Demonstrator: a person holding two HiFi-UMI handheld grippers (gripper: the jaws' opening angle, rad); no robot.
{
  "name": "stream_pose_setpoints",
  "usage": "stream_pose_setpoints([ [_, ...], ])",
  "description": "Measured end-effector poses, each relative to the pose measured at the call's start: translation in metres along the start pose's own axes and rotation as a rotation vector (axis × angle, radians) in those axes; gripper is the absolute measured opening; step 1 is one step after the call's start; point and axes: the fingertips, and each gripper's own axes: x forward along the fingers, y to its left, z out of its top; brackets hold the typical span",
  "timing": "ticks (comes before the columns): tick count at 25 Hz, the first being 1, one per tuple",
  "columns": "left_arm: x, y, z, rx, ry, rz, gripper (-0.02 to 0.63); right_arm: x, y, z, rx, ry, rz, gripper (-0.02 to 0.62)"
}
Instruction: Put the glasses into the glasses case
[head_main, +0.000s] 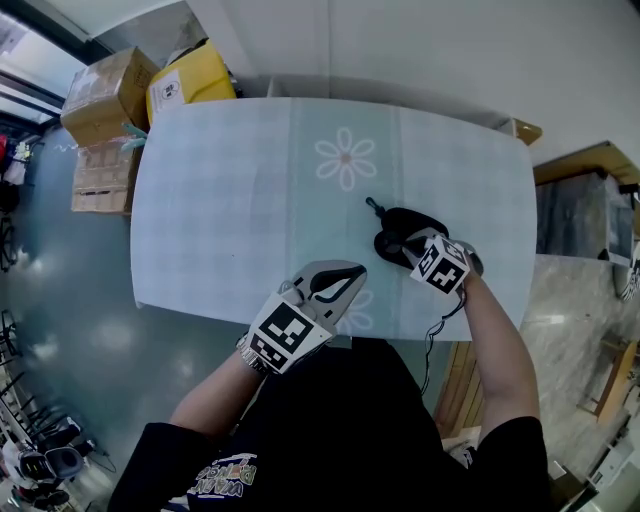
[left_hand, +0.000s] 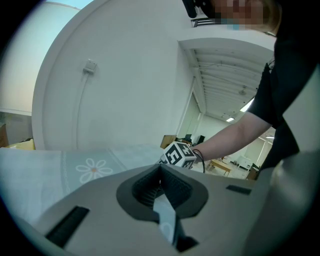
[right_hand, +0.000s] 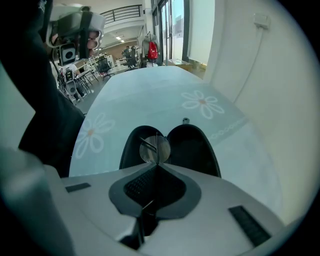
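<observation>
At the centre right of the head view, the right gripper is pinching the thin-wired, round-lensed glasses above the open black clamshell glasses case, which is lying on the pale flower-printed worktop. The grey left gripper is hovering at lower centre, its jaws pressed together on nothing.

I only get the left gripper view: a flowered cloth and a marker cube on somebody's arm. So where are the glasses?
Observer: The right gripper is shut on the glasses. One round lens shows just past its tips.
Visitor: And the case they go in?
Observer: The black glasses case lies open on the table. The glasses are held over it, though I cannot tell whether they touch it.
</observation>
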Motion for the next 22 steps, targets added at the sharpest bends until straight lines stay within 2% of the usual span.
stream_pose_setpoints([
  [10,0.007,0.0,0.002,0.003,0.005,0.004,0.028,0.005,0.0,-0.002,-0.009,0.029,0.027,0.028],
  [15,0.013,-0.003,0.006,0.008,0.007,0.01,0.028,0.002,-0.001,-0.003,-0.019,0.015,0.031,0.034],
  [17,0.016,-0.004,0.007,0.01,0.009,0.013,0.028,0.001,-0.002,-0.003,-0.016,0.004,0.029,0.065],
  [22,0.024,-0.01,0.01,0.015,0.014,0.02,0.028,-0.007,-0.005,-0.001,-0.022,-0.035,0.019,0.074],
])
